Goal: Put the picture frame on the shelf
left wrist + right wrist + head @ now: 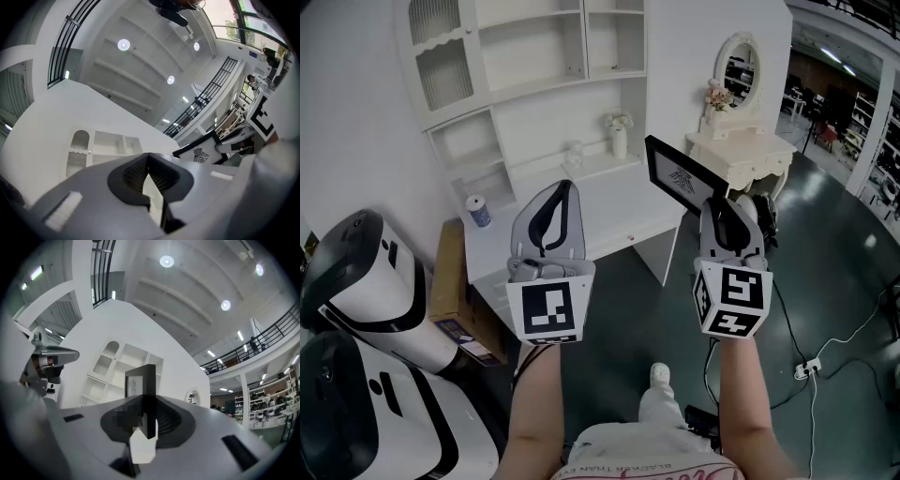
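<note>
Head view: right gripper (712, 204) clenched on black picture frame (673, 174), held aloft at 1 o'clock, not on white shelf unit (534, 112) at 11 o'clock. Left gripper (562, 189) pinched together, empty.

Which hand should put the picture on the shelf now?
Right. The right gripper clamps the picture frame between its fingers, held up facing the shelf. The left gripper is shut with nothing in it.

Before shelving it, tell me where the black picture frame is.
Head view, right of centre: the black rectangular picture frame is clamped in the right gripper, before the white shelf unit.
</note>
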### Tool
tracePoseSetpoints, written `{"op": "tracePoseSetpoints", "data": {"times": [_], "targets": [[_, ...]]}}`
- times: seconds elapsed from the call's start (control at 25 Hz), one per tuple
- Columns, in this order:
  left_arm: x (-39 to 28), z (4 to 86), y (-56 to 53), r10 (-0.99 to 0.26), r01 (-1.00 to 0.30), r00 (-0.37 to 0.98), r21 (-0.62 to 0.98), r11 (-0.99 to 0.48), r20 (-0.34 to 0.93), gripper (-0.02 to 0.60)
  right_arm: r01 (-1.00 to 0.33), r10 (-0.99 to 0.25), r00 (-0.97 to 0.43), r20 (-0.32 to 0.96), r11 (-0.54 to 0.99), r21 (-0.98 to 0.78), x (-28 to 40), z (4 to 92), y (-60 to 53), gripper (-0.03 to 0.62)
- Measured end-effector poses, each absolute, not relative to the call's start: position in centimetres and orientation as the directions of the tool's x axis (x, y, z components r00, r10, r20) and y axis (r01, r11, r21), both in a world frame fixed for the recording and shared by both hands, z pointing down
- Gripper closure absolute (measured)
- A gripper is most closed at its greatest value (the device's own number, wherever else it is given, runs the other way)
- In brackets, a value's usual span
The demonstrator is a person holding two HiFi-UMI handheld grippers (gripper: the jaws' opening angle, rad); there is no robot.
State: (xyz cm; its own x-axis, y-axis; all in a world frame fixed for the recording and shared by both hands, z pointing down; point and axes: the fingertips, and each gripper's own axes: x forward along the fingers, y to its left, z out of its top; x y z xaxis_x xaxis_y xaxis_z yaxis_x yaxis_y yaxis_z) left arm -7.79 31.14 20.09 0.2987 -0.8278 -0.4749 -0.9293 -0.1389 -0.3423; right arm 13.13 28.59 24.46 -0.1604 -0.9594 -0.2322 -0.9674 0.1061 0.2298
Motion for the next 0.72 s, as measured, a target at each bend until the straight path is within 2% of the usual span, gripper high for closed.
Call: {"op": "tracePoseSetpoints", "data": {"times": [0.32,0.72], "targets": [[-6.8,20.3,26.7,-0.836,-0.928,0.298,-0.346,-0.140,-0.461,0.572,-0.961,-0.959,-0.176,-0.222,0.118,0.252,13.6,24.2,24.3,0.514],[-5.8,19.4,16.0,-0.847,-0.933,0.269,-0.342,-0.111,-0.458,0.572,-0.954,-0.947,-0.224,-0.230,0.164,0.252,14.4,23.0,12.6,0.514]]}}
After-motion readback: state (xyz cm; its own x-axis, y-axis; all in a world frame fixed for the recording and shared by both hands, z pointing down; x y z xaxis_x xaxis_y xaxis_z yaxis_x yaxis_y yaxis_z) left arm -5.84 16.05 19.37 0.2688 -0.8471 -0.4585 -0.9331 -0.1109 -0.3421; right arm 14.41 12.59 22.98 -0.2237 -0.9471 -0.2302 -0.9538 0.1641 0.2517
